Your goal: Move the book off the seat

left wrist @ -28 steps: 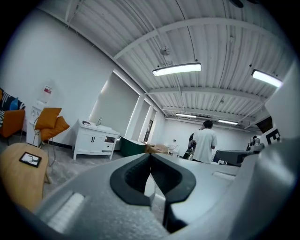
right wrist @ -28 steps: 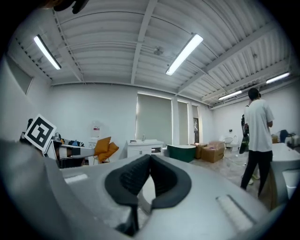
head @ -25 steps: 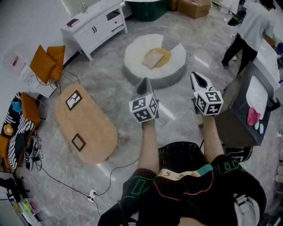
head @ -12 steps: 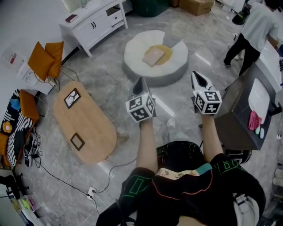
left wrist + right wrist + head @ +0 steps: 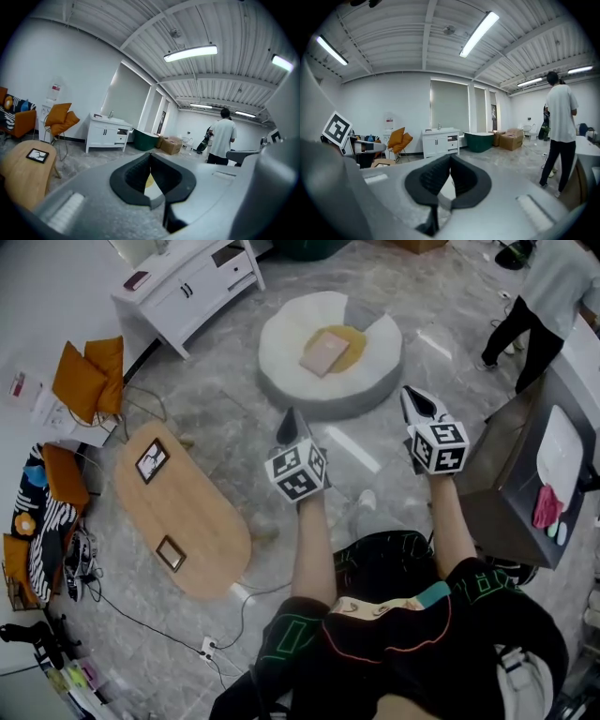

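A pinkish-tan book (image 5: pixel 324 352) lies on a yellow cushion patch in the middle of the round white seat (image 5: pixel 286 352) on the floor ahead. My left gripper (image 5: pixel 292 415) is held in the air short of the seat's near edge, shut with nothing in it. My right gripper (image 5: pixel 412 397) hangs to the right of the seat, also shut and empty. In the left gripper view the shut jaws (image 5: pixel 150 154) point toward the seat. In the right gripper view the jaws (image 5: pixel 450 157) are shut too.
An oval wooden table (image 5: pixel 183 512) with two small frames stands at my left. A white cabinet (image 5: pixel 183 282) is at the back left, orange chairs (image 5: pixel 84 376) further left. A person (image 5: pixel 544 296) stands at the right by a grey counter (image 5: pixel 534 474). Cables run over the floor.
The view has moved forward: the seat and book lie nearer to both grippers. Both grippers stay shut and level.
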A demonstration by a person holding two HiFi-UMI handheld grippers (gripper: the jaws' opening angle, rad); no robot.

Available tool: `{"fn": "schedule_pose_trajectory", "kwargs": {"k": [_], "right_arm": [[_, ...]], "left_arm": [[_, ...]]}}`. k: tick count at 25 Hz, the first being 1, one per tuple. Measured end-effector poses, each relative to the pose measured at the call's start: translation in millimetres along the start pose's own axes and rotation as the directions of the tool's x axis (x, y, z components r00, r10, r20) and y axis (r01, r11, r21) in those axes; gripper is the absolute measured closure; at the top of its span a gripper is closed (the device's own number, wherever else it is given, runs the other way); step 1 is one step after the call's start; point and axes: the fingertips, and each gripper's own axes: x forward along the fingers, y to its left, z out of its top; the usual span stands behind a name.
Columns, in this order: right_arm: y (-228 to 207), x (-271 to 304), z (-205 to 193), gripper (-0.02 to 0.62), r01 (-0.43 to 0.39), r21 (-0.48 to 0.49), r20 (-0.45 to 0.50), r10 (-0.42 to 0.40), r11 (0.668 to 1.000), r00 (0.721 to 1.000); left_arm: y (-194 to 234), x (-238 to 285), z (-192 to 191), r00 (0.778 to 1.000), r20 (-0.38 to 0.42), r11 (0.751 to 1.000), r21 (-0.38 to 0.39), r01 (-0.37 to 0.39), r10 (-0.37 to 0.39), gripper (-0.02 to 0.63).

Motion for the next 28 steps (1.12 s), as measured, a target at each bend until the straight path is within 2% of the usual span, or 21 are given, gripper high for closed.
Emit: {"fn": "schedule_pose_trajectory", "kwargs": {"k": [8, 10, 14, 22, 28], "right_arm": [[-49.2, 74.5, 22.3, 0.592, -0.045, 0.008, 0.002, 0.045, 0.999, 0.999], [-63.3, 92.4, 20.9, 0.592, -0.055, 0.018, -0.006, 0.055, 0.998, 0.998], [-88.7, 120.3, 21.7, 0.592, -0.042, 0.071, -0.006, 0.042, 0.997, 0.999], [-133.2, 142.9, 32.1, 0.592, -0.028, 0.084, 0.008, 0.027, 0.996, 1.000], [-136.8, 155.9, 18.6, 0.592, -0.038, 0.049, -0.010, 0.039, 0.998, 0.999]], "left_arm": [[-25.8, 82.5, 15.9, 1.000, -0.002, 1.000, 0.015, 0.001, -0.001, 0.595], [-34.1, 103.1, 11.6, 1.000, -0.024, 1.000, 0.028, -0.004, 0.005, 0.595], [-48.0, 139.2, 13.2, 0.998, -0.056, 0.998, 0.062, 0.025, -0.022, 0.595], [-73.3, 182.3, 16.3, 0.997, -0.052, 0.996, 0.075, 0.051, -0.047, 0.595], [-51.5, 206.3, 4.0, 0.998, -0.060, 0.999, 0.033, 0.020, -0.018, 0.595]]}}
